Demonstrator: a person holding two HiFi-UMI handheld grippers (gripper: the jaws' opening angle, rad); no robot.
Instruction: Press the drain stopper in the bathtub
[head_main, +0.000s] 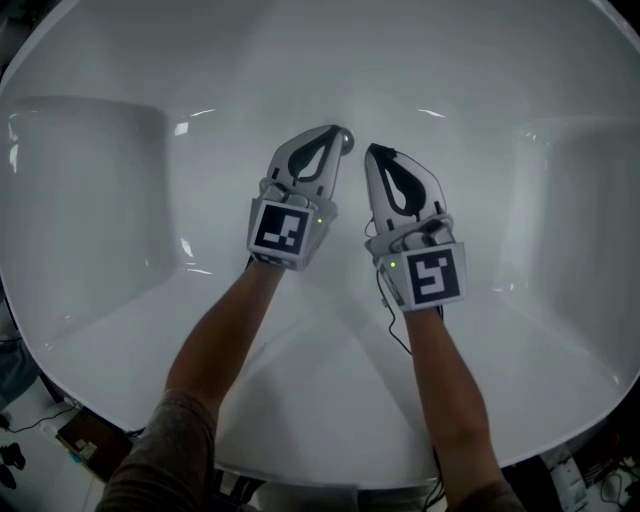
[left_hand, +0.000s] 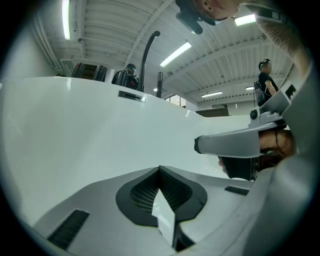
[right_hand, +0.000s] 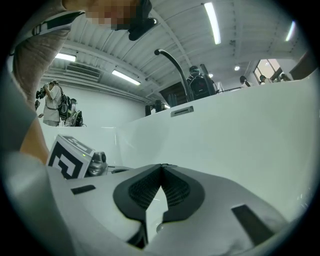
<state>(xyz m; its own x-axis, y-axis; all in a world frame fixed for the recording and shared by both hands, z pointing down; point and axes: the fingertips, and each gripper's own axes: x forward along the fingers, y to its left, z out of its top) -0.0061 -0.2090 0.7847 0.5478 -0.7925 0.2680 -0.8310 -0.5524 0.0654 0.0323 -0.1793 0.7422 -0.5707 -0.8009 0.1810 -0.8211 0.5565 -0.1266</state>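
The drain stopper (head_main: 347, 141) lies just above the frame's centre on the bathtub (head_main: 120, 200) floor, at the tip of the closed, empty left gripper (head_main: 336, 132), with the closed right gripper (head_main: 373, 151) just right.

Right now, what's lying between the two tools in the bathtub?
Nothing. In the head view, only bare white bathtub floor shows between the left tool and the right tool.
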